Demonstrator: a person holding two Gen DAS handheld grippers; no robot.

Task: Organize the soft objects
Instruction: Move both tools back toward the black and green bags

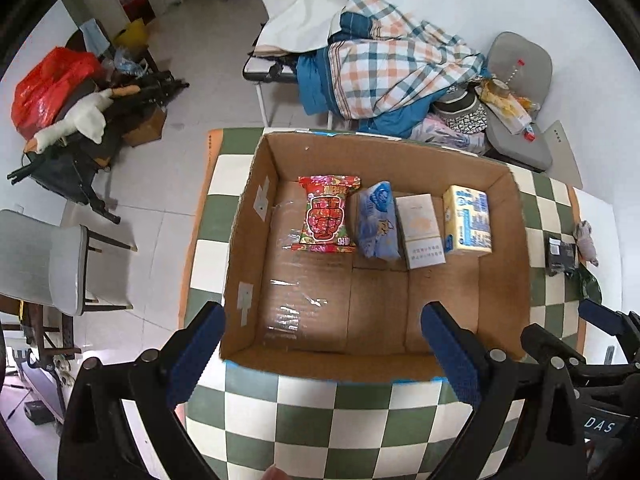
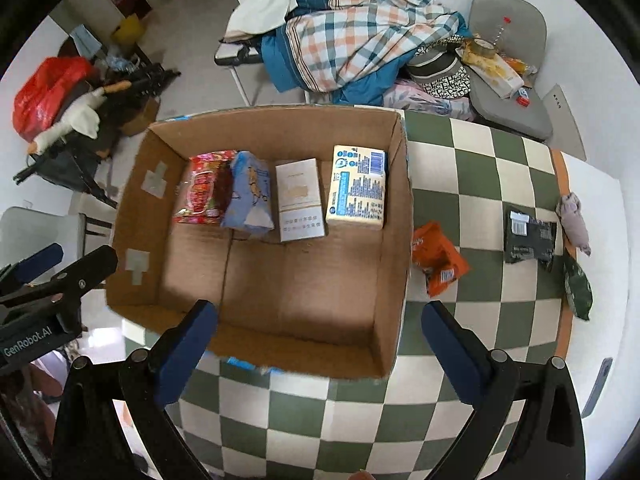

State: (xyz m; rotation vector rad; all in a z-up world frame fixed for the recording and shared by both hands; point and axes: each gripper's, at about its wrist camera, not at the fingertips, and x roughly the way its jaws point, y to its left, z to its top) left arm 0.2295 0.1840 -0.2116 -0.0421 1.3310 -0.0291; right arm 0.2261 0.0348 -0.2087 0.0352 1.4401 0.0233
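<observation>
An open cardboard box stands on a green-and-white checkered table. Along its far wall lie a red snack packet, a blue tissue pack, a white pack and a yellow tissue pack. Right of the box lie an orange packet, a black packet, a grey cloth roll and a dark green packet. My left gripper and right gripper are open and empty above the box's near edge.
Beyond the table stands a bed or bench piled with plaid bedding. A grey seat with clutter is at the far right. A red bag and plush toy pile and a white chair stand left.
</observation>
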